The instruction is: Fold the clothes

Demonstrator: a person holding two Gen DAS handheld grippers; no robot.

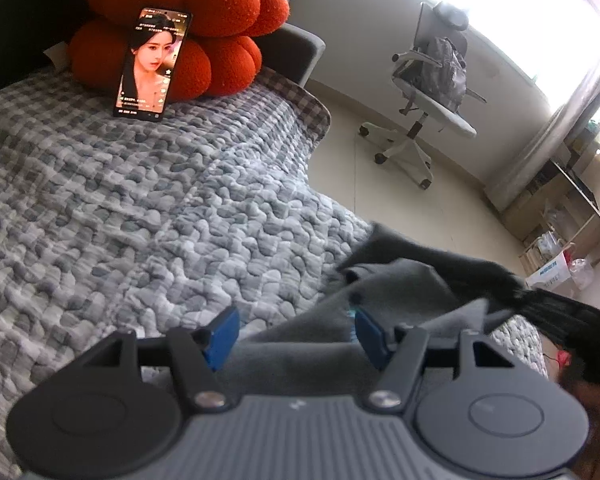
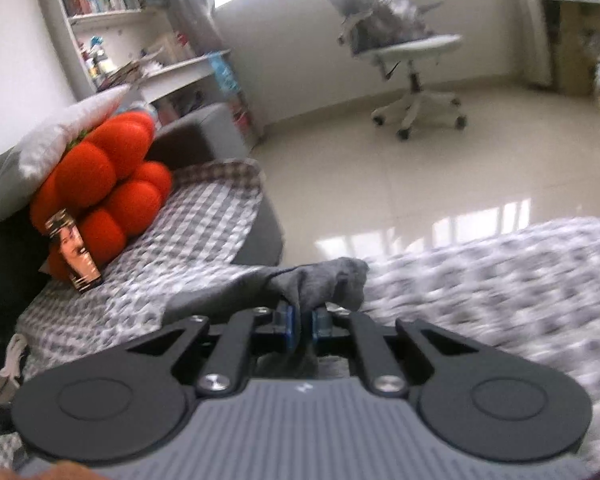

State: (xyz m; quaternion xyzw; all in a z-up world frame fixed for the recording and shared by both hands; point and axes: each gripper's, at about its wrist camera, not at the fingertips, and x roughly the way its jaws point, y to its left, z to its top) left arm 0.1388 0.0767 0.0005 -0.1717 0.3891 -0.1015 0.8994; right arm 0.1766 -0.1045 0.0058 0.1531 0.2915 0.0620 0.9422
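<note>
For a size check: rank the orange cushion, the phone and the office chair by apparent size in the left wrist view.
1. orange cushion
2. office chair, farther off, so likely bigger in reality
3. phone

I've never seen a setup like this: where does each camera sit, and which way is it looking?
Left wrist: sits on the left gripper, jaws open, looking across the bed; grey garment ahead.
Right wrist: sits on the right gripper, pinching the grey garment, facing the floor.
Both show the red cushion, phone and chair.
</note>
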